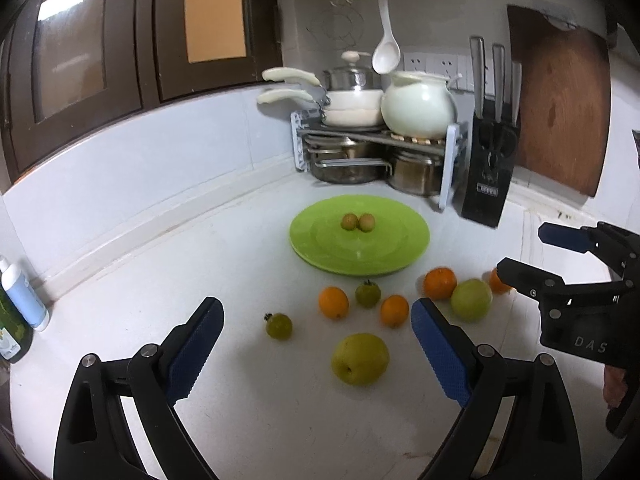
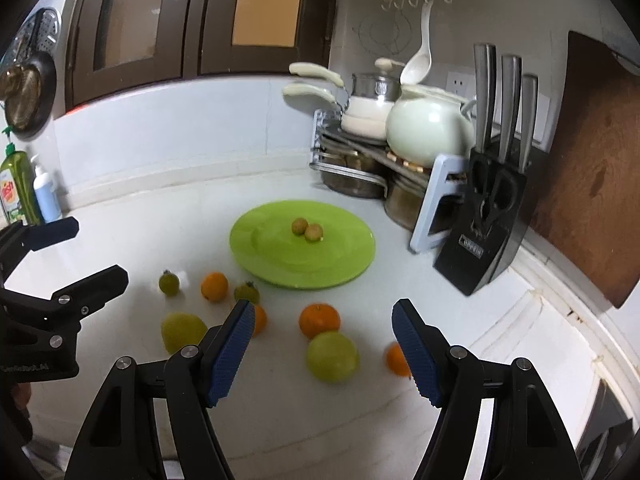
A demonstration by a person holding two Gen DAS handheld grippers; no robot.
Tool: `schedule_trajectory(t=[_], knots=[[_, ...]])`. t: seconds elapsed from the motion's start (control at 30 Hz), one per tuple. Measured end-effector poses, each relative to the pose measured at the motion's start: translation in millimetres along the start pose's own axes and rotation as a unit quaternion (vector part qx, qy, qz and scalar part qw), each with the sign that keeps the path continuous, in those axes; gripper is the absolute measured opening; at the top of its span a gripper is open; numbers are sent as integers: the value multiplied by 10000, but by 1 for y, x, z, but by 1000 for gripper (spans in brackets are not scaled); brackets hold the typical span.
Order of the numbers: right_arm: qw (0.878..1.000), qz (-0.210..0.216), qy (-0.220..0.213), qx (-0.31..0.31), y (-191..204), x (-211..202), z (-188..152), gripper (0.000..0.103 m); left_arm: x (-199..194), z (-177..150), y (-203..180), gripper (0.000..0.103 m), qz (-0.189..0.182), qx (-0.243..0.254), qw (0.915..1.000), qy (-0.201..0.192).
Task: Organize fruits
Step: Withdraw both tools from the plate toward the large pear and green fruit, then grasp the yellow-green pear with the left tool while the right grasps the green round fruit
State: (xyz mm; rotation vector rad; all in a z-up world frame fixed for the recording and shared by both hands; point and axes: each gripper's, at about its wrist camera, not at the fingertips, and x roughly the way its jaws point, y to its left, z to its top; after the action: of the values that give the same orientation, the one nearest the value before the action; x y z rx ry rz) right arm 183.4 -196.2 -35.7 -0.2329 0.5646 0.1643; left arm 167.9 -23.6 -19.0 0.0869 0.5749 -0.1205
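Observation:
A green plate [image 1: 384, 252] [image 2: 344, 268] on the white counter holds two small brownish-green fruits [image 1: 358, 222] [image 2: 306, 229]. In front of it lie several oranges [image 1: 333, 302] [image 2: 319, 320], two small green tomatoes [image 1: 279, 325] [image 2: 169, 283], a yellow-green pear [image 1: 359, 358] [image 2: 182, 330] and a green apple [image 1: 471, 300] [image 2: 332, 356]. My left gripper [image 1: 318, 320] is open and empty above the pear. My right gripper [image 2: 323, 322] is open and empty above the apple; it also shows at the right of the left wrist view [image 1: 520, 252].
A pot rack [image 1: 380, 148] with pans and a white pot stands in the far corner. A black knife block [image 2: 480, 232] and a wooden cutting board [image 2: 592, 184] stand at the right. Soap bottles [image 1: 18, 304] stand at the left wall.

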Motion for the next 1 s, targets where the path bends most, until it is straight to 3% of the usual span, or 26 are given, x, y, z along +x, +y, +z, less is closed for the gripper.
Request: schedule_trajectory(t=[0.7,1.0], knots=[[9957,170,892,195,-16,62,-37,71,57,-34,-18,95,-173,200,9955,910],[9943,190,1010,271,-21,80,-42,71,69,-35,-20,84,-306,209,9932,1101]])
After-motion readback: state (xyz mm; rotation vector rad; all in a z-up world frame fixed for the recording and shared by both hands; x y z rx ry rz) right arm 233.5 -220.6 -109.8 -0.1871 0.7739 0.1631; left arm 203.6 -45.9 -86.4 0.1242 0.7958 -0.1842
